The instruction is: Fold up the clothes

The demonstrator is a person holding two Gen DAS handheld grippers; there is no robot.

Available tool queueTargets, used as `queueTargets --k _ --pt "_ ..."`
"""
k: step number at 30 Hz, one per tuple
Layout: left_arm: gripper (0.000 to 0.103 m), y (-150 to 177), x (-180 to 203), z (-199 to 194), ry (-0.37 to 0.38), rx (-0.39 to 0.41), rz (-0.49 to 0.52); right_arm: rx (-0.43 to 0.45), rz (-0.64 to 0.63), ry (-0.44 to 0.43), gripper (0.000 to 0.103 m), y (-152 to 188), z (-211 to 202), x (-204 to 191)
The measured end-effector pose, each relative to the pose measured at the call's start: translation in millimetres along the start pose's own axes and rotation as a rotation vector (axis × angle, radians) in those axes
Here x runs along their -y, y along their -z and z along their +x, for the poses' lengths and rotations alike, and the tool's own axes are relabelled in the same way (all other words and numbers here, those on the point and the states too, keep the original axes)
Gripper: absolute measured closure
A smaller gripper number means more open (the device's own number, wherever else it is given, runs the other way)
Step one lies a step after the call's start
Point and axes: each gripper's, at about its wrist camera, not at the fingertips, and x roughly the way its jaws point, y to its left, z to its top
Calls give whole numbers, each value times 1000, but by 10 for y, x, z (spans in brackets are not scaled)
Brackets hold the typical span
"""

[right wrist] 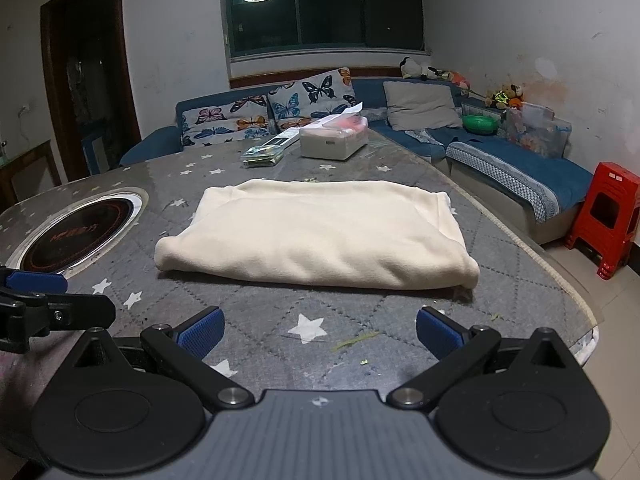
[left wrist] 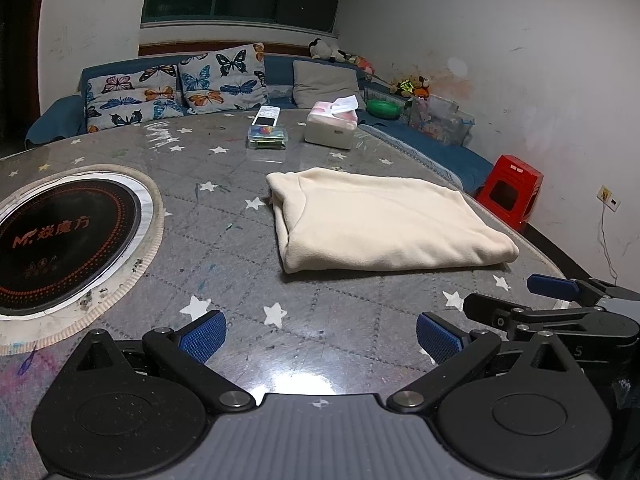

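A cream fleece garment (left wrist: 384,220) lies folded into a thick rectangle on the grey star-patterned table (left wrist: 224,240). In the right wrist view the same garment (right wrist: 316,232) sits straight ahead, just beyond my fingers. My left gripper (left wrist: 320,336) hovers open over the table's near part, short of the garment and to its left, with nothing between its blue pads. My right gripper (right wrist: 318,334) is open too and holds nothing. In the left wrist view the right gripper (left wrist: 560,304) shows at the right edge. The left gripper's blue pad (right wrist: 36,282) shows at the left edge of the right wrist view.
A round induction hob (left wrist: 60,240) is set into the table at the left. At the table's far side stand a white tissue box (left wrist: 330,126) and a clear box with a remote (left wrist: 267,134). A blue sofa (right wrist: 520,168) with butterfly cushions wraps behind; a red stool (right wrist: 604,220) stands right.
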Motion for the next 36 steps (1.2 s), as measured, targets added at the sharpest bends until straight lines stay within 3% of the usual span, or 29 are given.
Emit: queueTargets --k 36 --pt "0 -124 90 289 -16 -42 41 -43 31 14 0 -58 249 60"
